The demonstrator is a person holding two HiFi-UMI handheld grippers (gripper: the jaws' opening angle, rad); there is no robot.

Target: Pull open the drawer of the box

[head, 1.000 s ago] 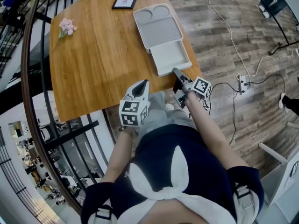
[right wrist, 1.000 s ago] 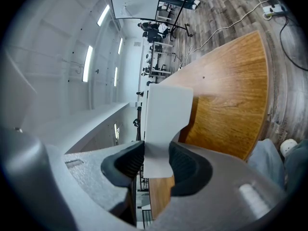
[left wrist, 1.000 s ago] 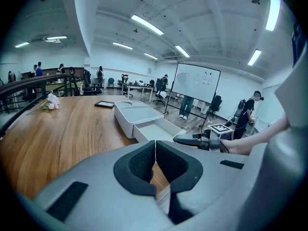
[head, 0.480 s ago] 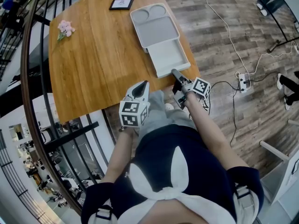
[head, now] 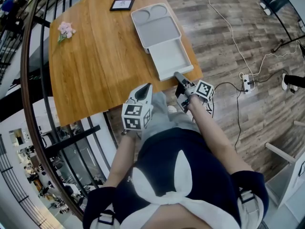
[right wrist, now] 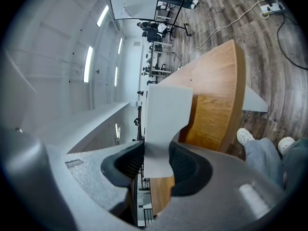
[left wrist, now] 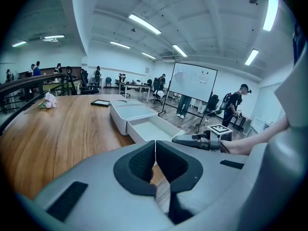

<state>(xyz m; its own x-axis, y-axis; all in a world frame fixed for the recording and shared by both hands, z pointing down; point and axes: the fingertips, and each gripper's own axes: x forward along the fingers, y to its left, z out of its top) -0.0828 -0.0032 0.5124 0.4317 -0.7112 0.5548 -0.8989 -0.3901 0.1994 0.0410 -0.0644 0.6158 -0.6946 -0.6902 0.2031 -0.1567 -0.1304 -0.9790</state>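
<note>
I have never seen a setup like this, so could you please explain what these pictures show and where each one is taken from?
There is no robot here. A person holds a left hand-held gripper and a right hand-held gripper, one in each hand. The head view comes from a camera on the person's head, looking steeply down. The two gripper views come from cameras riding on each tool, looking along its jaws. On the wooden table lie a grey box with its drawer pulled out, a small black frame and a pink flower. The right one is closed on the drawer's front edge. The left one is shut, holds nothing and hovers by the table's near edge.
</note>
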